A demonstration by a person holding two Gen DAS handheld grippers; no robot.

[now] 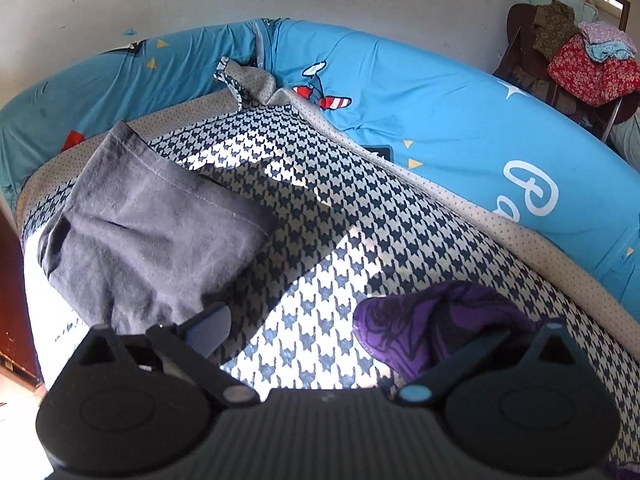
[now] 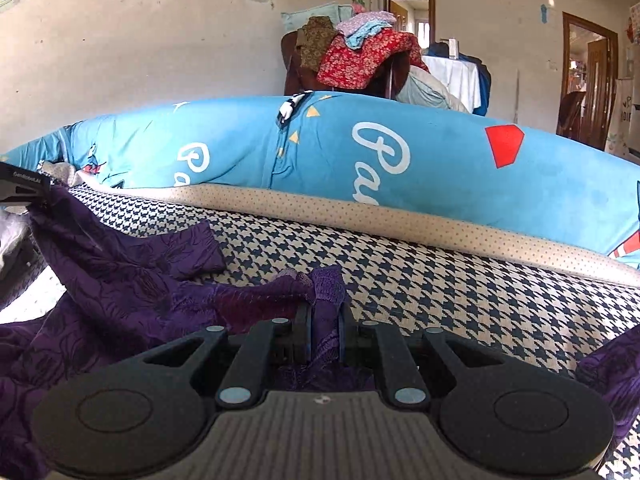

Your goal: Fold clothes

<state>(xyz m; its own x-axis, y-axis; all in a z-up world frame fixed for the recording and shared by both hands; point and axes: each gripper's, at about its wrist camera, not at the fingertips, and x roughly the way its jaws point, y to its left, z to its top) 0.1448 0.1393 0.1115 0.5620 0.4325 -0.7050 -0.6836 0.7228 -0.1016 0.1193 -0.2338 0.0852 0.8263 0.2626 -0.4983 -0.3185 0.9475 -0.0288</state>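
Purple garment [image 2: 120, 292] lies on the houndstooth bed cover [image 2: 460, 292], pinched by the right gripper [image 2: 325, 320].
Left wrist view: left gripper [image 1: 384, 328] spread wide, empty, beside a folded grey garment [image 1: 152, 232]. Right wrist view: jaws narrow, clamping purple cloth.

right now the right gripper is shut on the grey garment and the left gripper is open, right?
Not quite: the right gripper is shut on the purple garment, not the grey garment, as the right wrist view shows. The left gripper is open.
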